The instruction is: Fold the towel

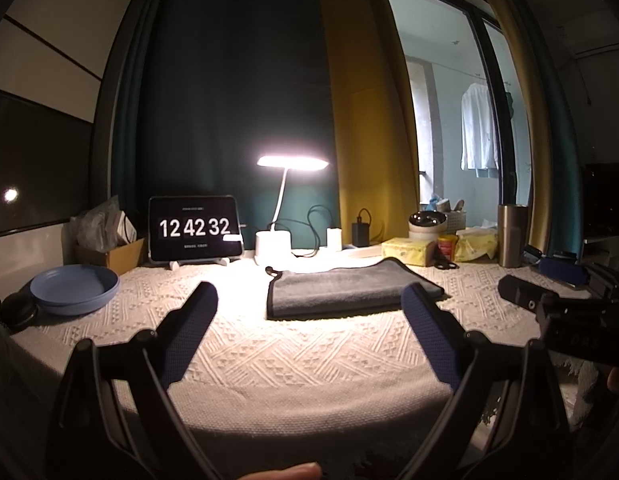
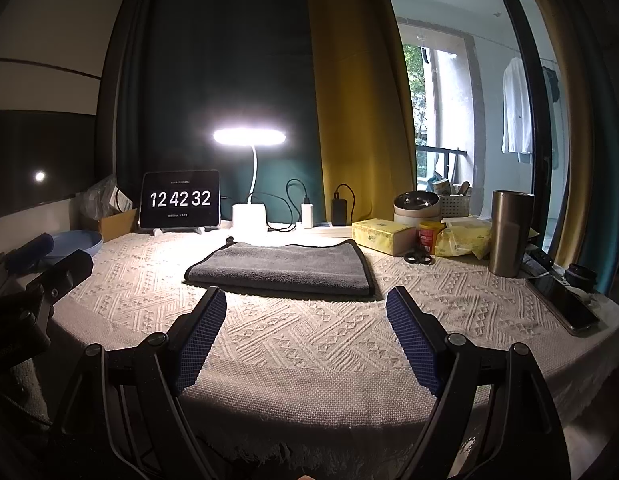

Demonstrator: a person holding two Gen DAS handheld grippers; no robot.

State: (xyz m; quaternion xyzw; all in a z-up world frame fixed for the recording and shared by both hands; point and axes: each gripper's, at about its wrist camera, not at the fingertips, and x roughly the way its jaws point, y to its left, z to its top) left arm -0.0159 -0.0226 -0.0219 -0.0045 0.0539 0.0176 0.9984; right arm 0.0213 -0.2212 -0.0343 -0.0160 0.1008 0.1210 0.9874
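A grey towel with a dark hem lies folded flat on the cream woven tablecloth, below the lamp. It also shows in the right wrist view. My left gripper is open and empty, hovering near the front of the table, short of the towel. My right gripper is open and empty too, just short of the towel's near edge. The right gripper shows at the right edge of the left wrist view; the left gripper shows at the left edge of the right wrist view.
A blue plate sits at the left. At the back stand a tablet clock, a lit desk lamp, chargers, tissue packs and scissors. A steel tumbler and a phone are at the right.
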